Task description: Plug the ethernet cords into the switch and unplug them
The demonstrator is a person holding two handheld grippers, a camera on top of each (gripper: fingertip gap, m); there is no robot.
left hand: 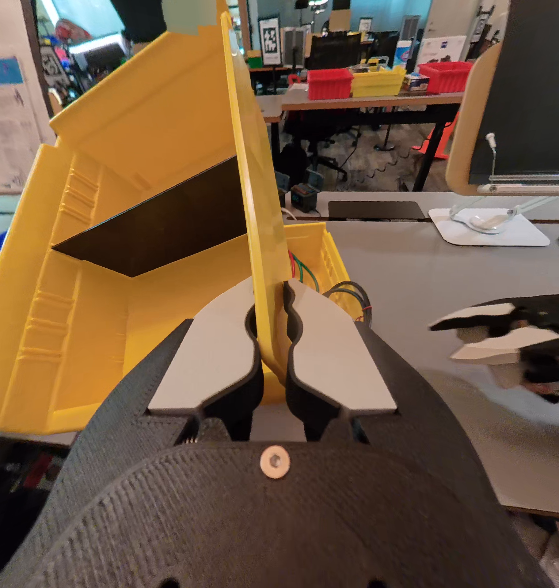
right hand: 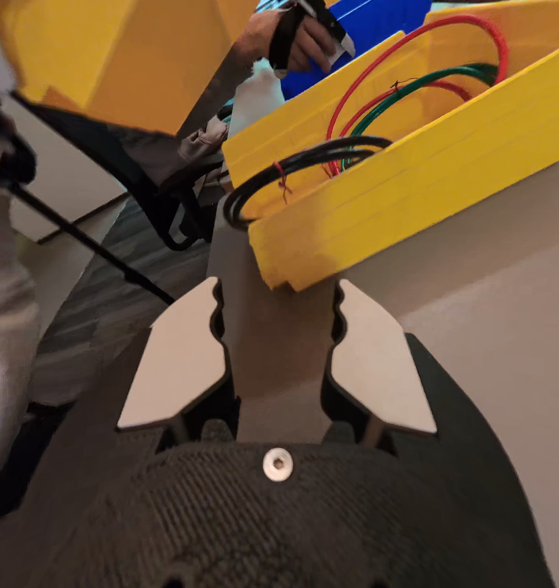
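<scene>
We judge the task barely begun: no switch is visible and no cord is plugged. The left gripper (left hand: 270, 321) has its jaws clenched on the wall of a large yellow bin (left hand: 112, 286) holding only a black divider (left hand: 163, 222). The smaller yellow bin (right hand: 415, 197) on the bench (right hand: 463, 318) holds the coiled red, green and black ethernet cords (right hand: 367, 127); the right gripper (right hand: 277, 305) hovers near it, jaws released and empty.

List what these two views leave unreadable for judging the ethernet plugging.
- Switch: not seen in either view.
- Cord plugs: in the right wrist view, the red cord, green cord and black cord run down behind the yellow bin wall, ends hidden.
- Right gripper: blurred in the left wrist view.
- Held yellow bin: cut off at left edge.
</scene>
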